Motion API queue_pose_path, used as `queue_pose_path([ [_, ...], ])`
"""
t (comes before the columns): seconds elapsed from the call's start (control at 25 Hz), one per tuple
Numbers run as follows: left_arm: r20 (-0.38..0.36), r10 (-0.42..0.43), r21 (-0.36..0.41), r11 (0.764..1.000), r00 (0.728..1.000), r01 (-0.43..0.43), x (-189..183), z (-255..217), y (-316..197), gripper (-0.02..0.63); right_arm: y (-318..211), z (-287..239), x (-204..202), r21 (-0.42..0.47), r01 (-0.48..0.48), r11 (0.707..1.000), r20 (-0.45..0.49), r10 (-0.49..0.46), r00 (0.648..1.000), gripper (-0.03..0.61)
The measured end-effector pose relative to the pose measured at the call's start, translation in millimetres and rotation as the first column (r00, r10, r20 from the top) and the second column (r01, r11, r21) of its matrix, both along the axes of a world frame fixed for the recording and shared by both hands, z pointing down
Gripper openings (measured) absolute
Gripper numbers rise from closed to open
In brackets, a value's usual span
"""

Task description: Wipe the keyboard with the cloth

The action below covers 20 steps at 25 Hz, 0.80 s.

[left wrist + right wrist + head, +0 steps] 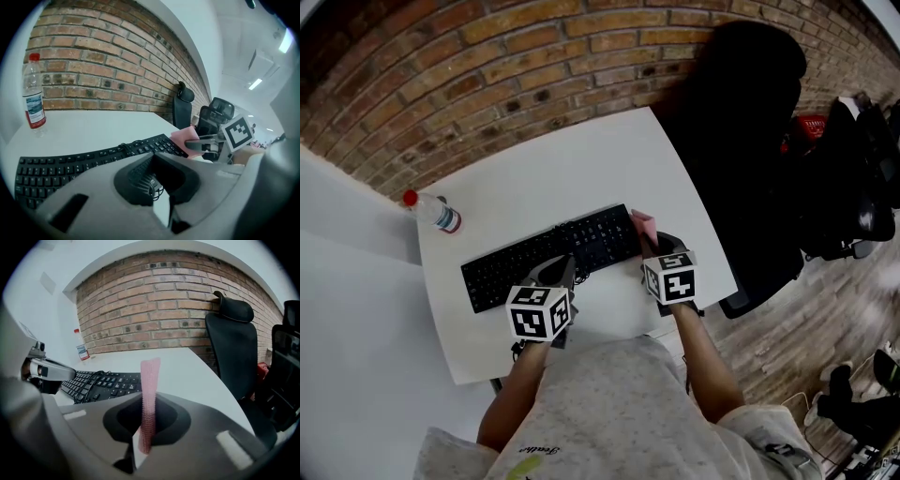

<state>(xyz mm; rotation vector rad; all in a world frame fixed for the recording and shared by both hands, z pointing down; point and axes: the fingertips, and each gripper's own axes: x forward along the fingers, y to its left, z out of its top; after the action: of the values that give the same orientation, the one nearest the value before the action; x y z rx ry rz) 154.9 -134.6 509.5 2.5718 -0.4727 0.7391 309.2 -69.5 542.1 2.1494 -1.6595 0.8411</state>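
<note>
A black keyboard lies slantwise across the middle of the white table. My right gripper is shut on a pink cloth, which stands up between its jaws just above the keyboard's right end. In the right gripper view the cloth rises as a narrow upright strip from the right gripper. My left gripper is at the keyboard's front edge near its middle; the left gripper looks shut with nothing in it. The keyboard stretches beyond it.
A clear water bottle with a red cap stands at the table's far left corner. A black office chair is at the table's right side, with more chairs beyond. A brick wall runs behind the table.
</note>
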Motion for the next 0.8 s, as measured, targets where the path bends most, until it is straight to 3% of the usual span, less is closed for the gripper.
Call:
queue_pose_path([
  [0.8,0.003,-0.143,-0.021,0.99,0.99,0.143,-2.0,8.3,-31.4,-0.003,-44.7,-2.5,19.5,-0.015,0.12,0.993,-0.017,-0.121,0.993,0.023],
])
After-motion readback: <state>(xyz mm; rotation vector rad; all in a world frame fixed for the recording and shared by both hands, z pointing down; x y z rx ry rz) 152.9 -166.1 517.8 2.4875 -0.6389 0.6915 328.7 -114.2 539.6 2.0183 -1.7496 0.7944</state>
